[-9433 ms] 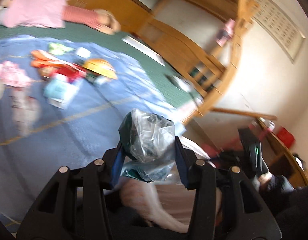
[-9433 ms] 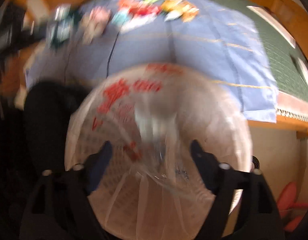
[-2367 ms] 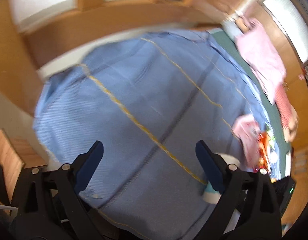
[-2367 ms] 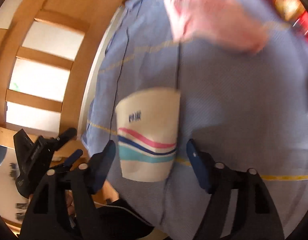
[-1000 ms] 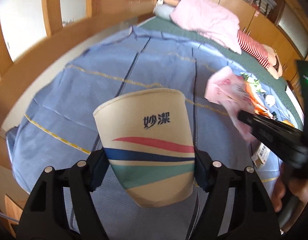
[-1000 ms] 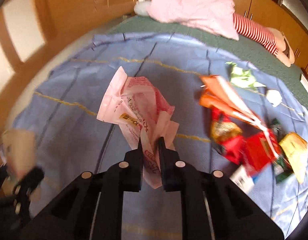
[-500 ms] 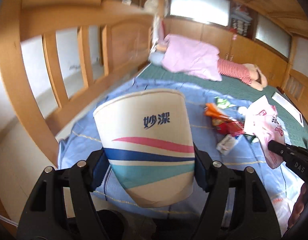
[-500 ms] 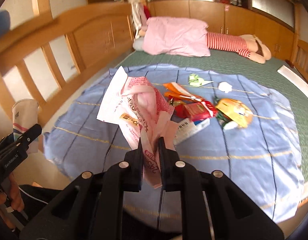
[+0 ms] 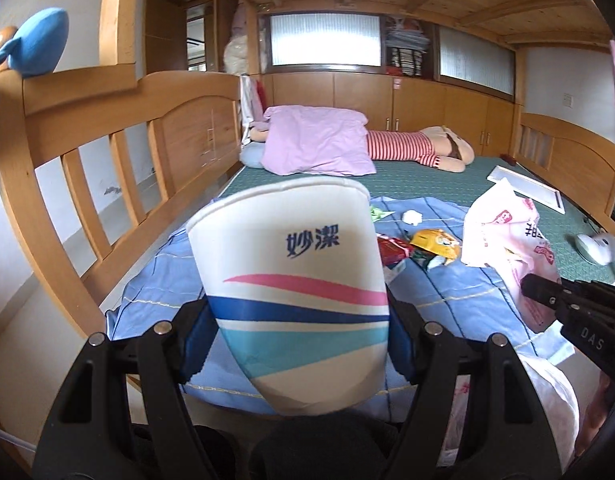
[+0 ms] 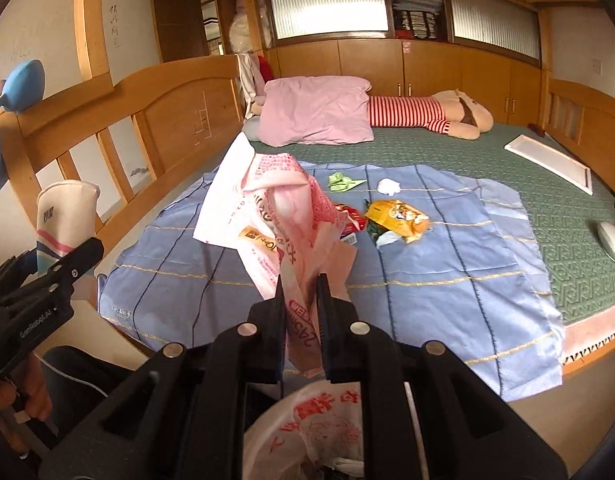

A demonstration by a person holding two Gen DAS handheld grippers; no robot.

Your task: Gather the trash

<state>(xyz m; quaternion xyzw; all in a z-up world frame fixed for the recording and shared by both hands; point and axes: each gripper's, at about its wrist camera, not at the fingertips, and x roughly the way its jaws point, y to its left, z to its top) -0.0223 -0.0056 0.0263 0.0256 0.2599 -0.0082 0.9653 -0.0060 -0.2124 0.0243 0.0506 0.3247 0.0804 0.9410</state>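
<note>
My left gripper is shut on a white paper cup with pink and blue stripes, held upright in front of the bed; the cup also shows in the right wrist view. My right gripper is shut on a pink and white plastic wrapper, also seen in the left wrist view. A white trash bag with red print hangs open below the right gripper. More trash lies on the blue cloth: a yellow snack bag, red wrappers, a green wrapper, a white paper ball.
A wooden bed rail runs along the left. A pink pillow and a striped plush doll lie at the far end of the green mattress. A white board and a white object lie at right.
Both grippers have drawn back and up from the bed, with the cup and the pink wrapper still held. The view has levelled, so more of the room shows.
</note>
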